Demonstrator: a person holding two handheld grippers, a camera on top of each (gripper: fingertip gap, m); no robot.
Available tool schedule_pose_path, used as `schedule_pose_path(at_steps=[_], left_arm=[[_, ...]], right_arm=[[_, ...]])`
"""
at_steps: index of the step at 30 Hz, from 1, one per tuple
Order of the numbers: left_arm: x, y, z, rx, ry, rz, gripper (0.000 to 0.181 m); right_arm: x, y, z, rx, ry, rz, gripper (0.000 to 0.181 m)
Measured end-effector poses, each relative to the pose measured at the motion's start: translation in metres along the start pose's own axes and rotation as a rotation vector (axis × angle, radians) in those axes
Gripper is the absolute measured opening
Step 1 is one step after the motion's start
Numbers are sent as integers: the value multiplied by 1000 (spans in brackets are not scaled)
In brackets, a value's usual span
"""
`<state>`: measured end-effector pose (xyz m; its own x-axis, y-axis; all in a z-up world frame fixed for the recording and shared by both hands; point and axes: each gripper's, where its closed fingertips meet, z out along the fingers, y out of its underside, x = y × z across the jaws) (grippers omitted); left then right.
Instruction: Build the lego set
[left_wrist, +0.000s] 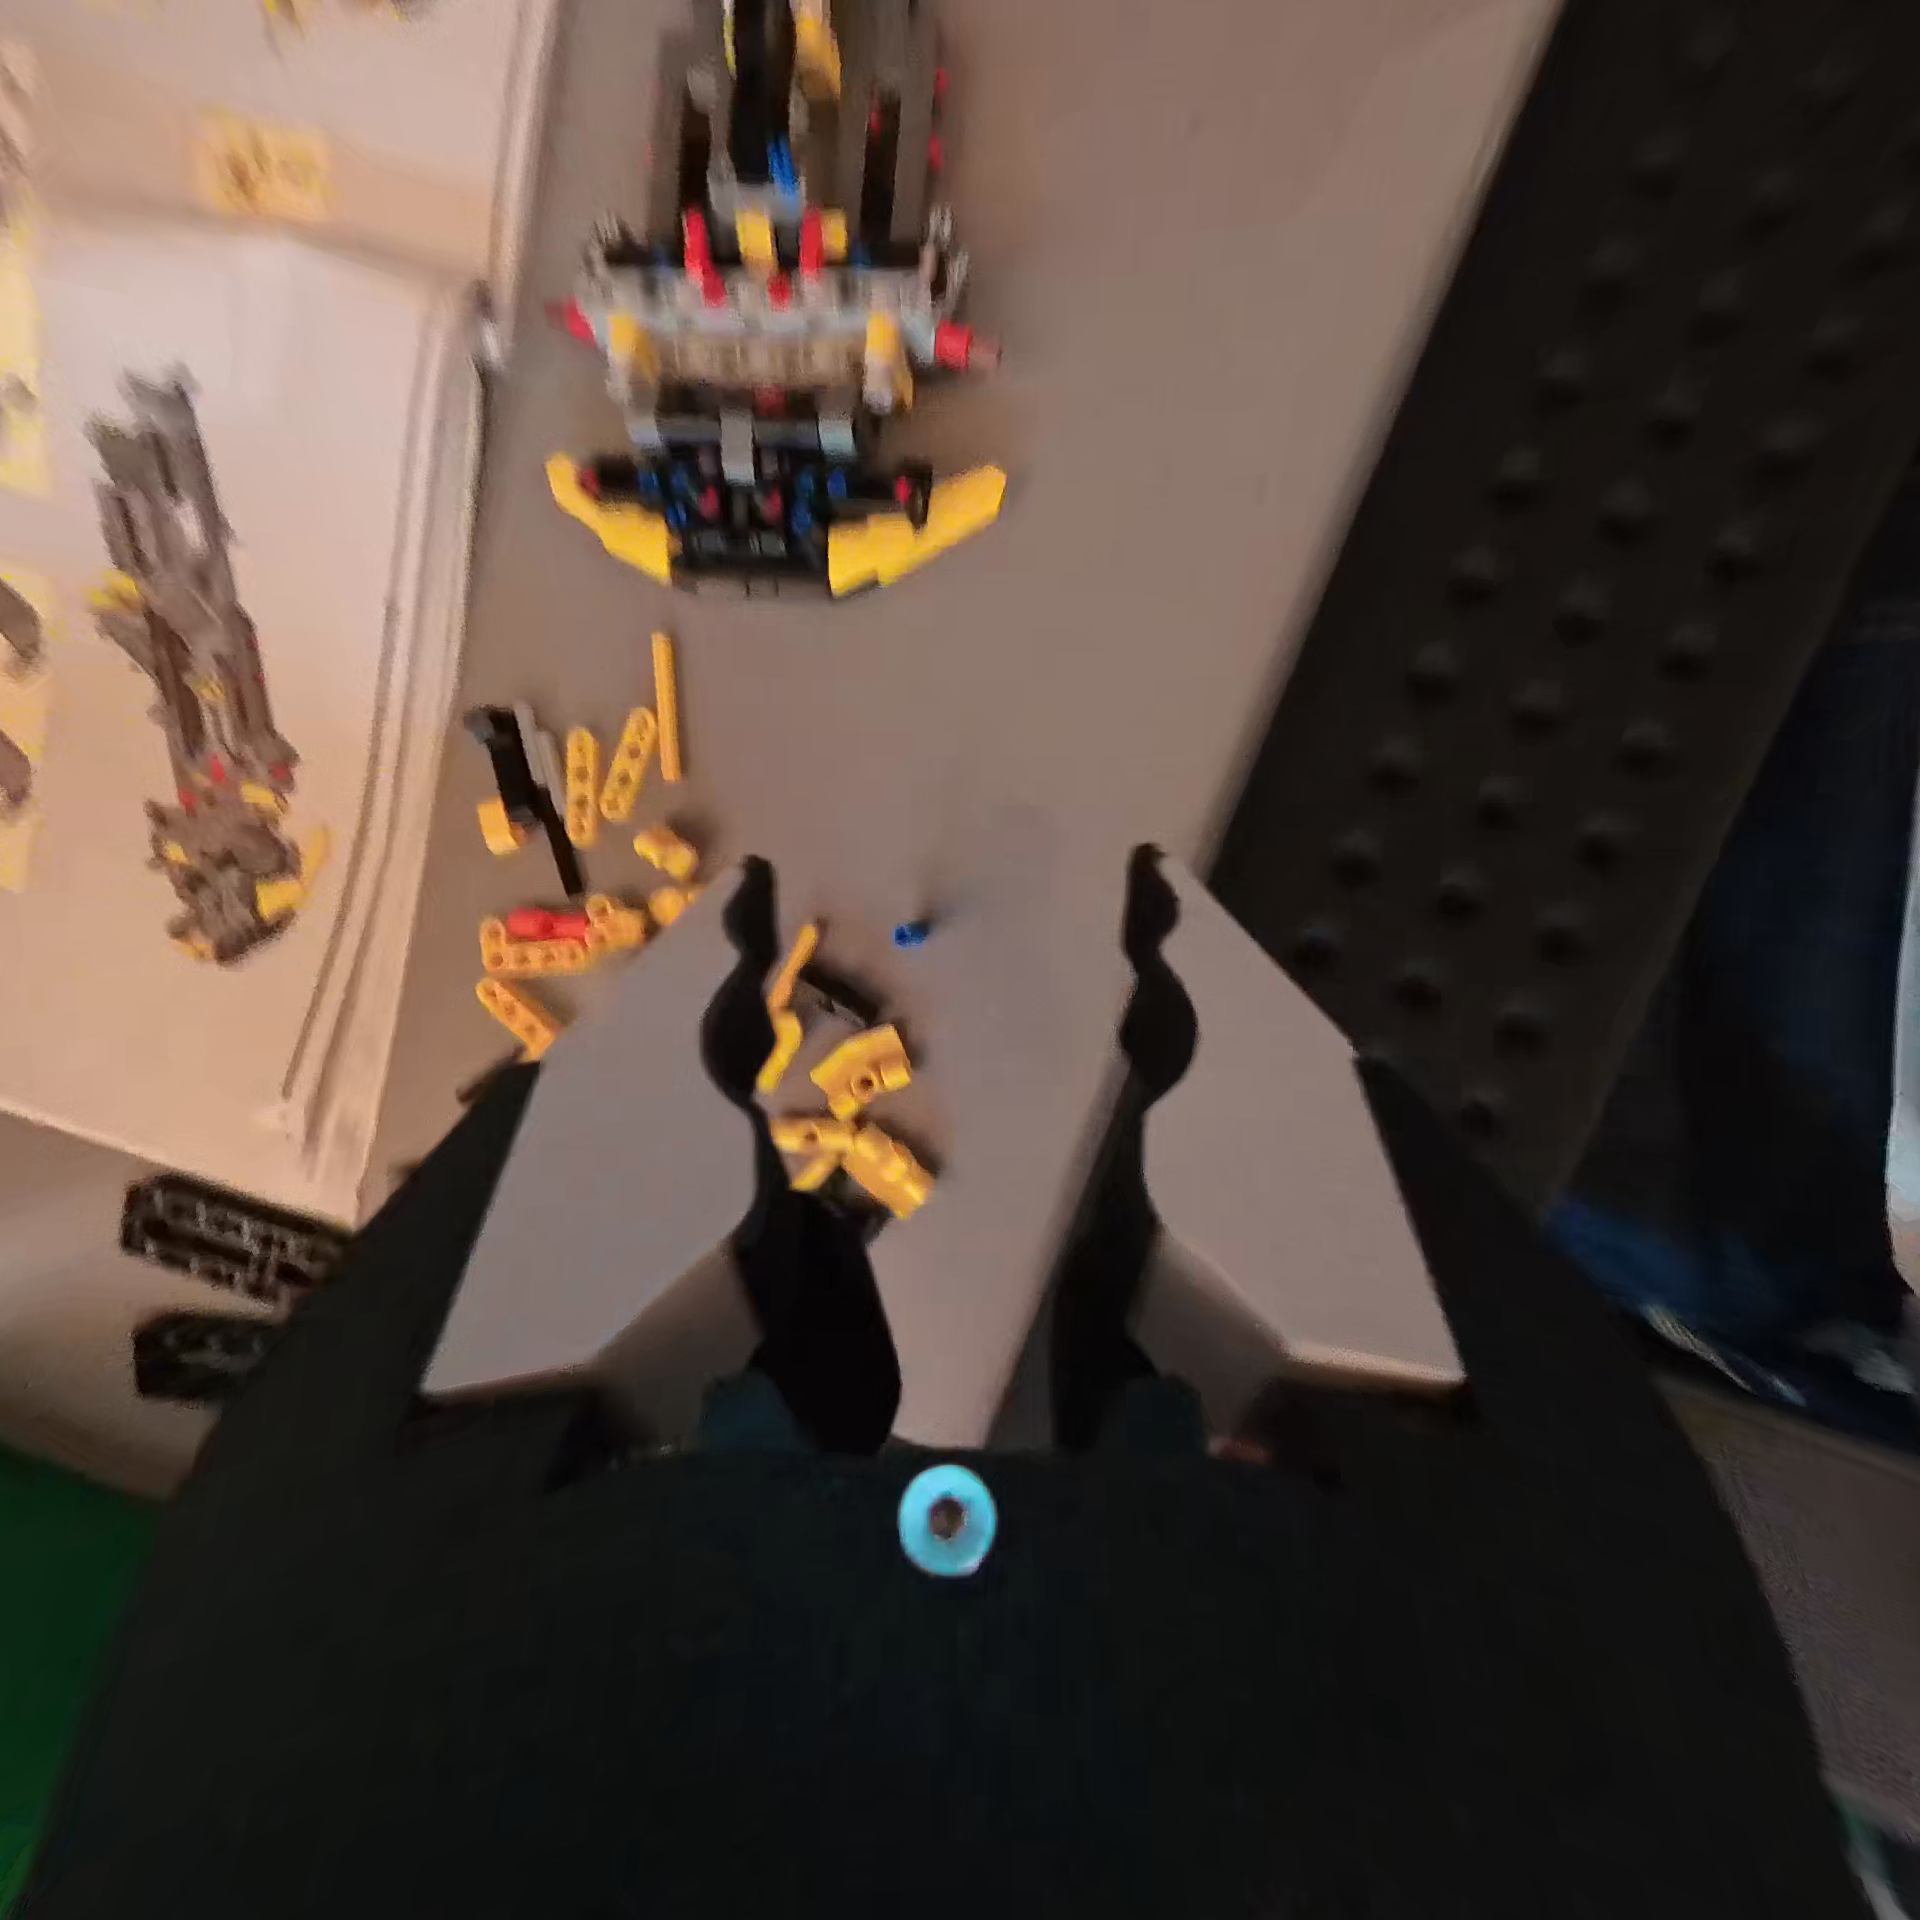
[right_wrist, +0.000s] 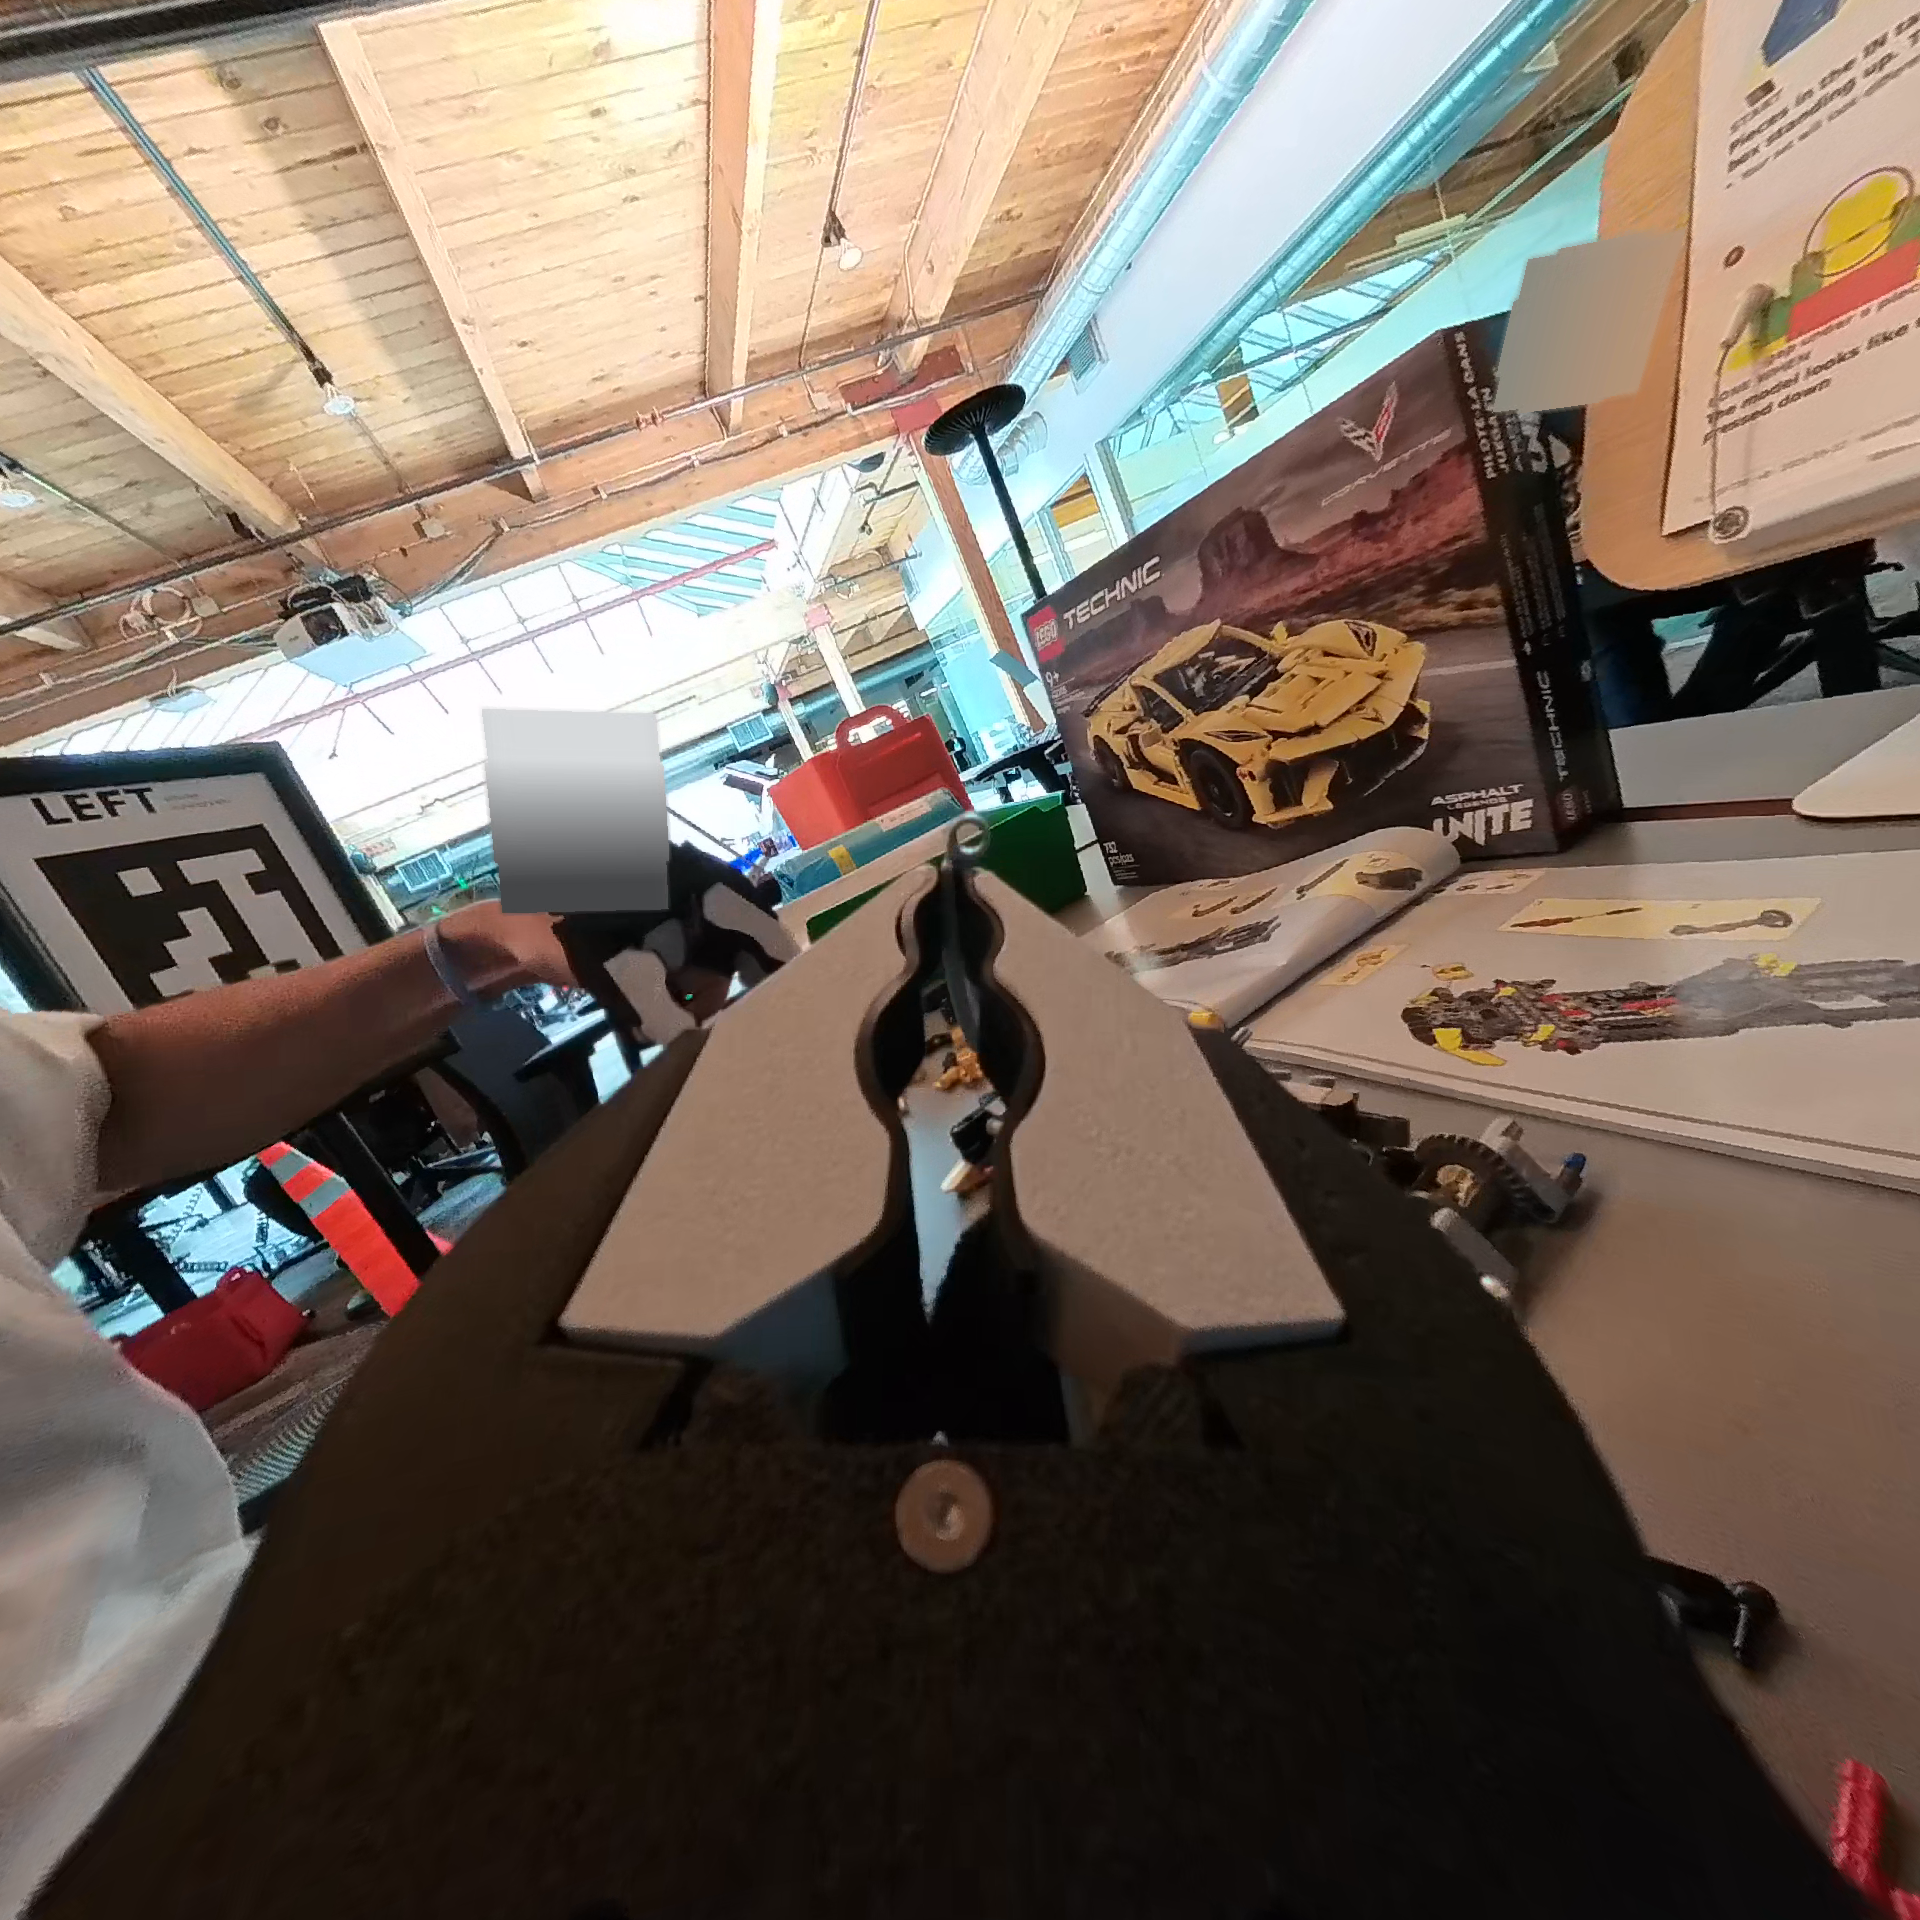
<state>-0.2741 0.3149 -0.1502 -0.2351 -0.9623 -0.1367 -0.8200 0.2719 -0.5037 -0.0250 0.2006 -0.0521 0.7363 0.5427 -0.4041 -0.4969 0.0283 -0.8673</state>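
Grey table under a wooden-beam ceiling: the half-built lego model, black-grey with yellow, red and blue bits, lies beside the open instruction booklet. Left gripper hovers spread apart above loose yellow pieces. Right gripper is clamped on a thin dark grey part, raised off the table.

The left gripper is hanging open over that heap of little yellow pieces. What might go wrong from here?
The left gripper hovers open over crowded yellow pieces; closing could catch several or scatter them. The small blue pin lies loose nearby and might get knocked away. The right gripper pinches a thin dark part only at its fingertips, so it could slip.
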Motion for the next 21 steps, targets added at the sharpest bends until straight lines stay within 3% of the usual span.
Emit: schedule_pose_path(at_steps=[1,3,6,9,14,21], left_arm=[[0,-9,-3,77,0,24,52],[-1,-17,-6,137,22,21,46],[-5,0,4,26,73,4,27],[-7,24,17,-132,140,-11,24],[-4,40,31,-240,210,56,21],[-12,44,37,-266,226,54,19]], right_arm=[[-1,1,1,-7,0,-5,0],[-2,4,2,-19,-1,-15,1],[-3,6,3,-33,-6,-18,1],[-3,8,4,-40,-9,-14,1],[-3,8,4,-40,-17,-2,1],[-4,9,4,-43,-24,1,1]])
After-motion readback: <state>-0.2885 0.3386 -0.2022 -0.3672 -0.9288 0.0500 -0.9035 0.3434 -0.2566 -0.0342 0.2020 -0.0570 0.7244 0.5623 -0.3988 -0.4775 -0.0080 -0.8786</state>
